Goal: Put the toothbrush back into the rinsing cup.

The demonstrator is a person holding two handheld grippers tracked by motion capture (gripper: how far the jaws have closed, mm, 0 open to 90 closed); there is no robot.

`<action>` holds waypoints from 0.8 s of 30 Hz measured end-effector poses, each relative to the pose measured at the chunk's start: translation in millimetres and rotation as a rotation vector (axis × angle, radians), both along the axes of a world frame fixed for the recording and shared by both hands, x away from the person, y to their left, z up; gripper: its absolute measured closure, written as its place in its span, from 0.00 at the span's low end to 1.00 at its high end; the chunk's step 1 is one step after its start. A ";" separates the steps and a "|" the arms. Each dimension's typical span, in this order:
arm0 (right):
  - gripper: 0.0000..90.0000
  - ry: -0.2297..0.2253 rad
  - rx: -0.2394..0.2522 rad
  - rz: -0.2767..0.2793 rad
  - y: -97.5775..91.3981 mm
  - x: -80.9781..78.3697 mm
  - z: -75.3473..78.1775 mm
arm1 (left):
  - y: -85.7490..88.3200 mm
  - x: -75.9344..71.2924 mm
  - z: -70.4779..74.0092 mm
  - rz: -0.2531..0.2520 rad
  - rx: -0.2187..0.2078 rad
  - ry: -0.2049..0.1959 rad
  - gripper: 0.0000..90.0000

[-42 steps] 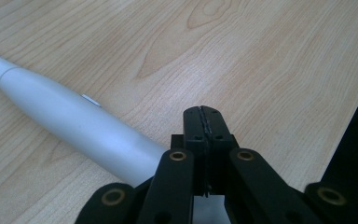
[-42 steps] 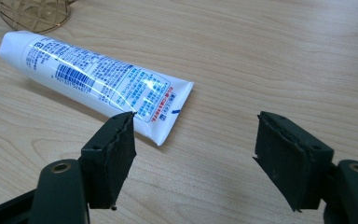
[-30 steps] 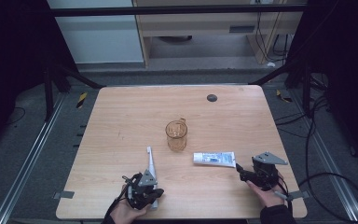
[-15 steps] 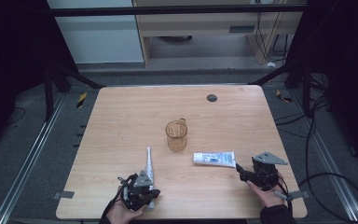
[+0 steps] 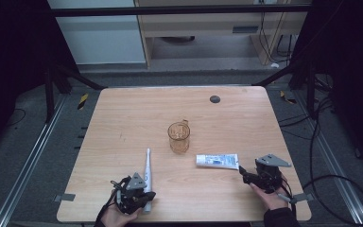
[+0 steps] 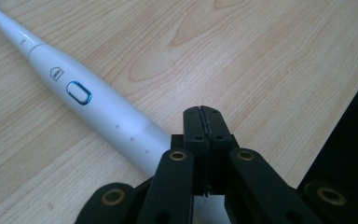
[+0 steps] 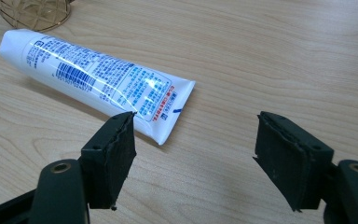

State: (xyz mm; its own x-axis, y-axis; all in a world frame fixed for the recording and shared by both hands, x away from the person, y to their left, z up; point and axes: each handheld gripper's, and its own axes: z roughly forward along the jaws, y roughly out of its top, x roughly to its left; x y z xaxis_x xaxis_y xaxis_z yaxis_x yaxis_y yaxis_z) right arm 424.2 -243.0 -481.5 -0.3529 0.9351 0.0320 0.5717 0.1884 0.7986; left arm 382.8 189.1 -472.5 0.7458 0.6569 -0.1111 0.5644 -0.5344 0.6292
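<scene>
Hovering w/ your right tool [image 7: 193,154] spread, you've got the toothpaste [image 7: 98,77] lying on the surface just ahead-left, crimped end nearest, while your left tool [image 6: 204,123], pressed together, sits beside the toothbrush [image 6: 88,100].

Light wooden table [image 5: 123,118], rectangular with rounded corners, grain running across. Near the middle, an amber see-through cup [image 5: 178,137] standing upright. Toward the near edge, a white electric toothbrush [image 5: 147,168] lying flat, head pointing away. To the right of it, well apart, a white toothpaste tube [image 5: 217,161] lying flat. By the far edge, a small dark round disc [image 5: 214,99].
</scene>
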 end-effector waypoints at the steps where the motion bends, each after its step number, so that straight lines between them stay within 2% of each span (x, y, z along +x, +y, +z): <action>1: 0.32 -0.001 -0.001 0.001 -0.1 0.2 -0.1 | 1.5 -0.3 0.2 0.002 0.005 -0.001 0.99; 14: 0.32 -0.004 -0.007 0.000 -0.4 0.5 -0.7 | 16.4 -2.8 -0.5 0.042 0.029 0.006 0.99; 19: 0.32 -0.003 -0.007 0.001 0.0 0.6 -0.8 | 23.4 -3.6 -0.2 0.061 0.020 0.014 1.00; 24: 0.32 -0.001 -0.006 0.001 0.3 0.4 -0.7 | 25.1 -4.1 -1.2 0.066 0.037 0.010 0.99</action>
State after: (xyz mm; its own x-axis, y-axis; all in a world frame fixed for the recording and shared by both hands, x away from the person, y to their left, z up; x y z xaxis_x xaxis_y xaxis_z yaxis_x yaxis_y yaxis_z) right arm 424.7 -242.8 -482.2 -0.3538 0.9350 0.0260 0.5705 0.1936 0.7981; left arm 378.7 214.2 -473.7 0.6996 0.7084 -0.0931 0.6056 -0.5188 0.6034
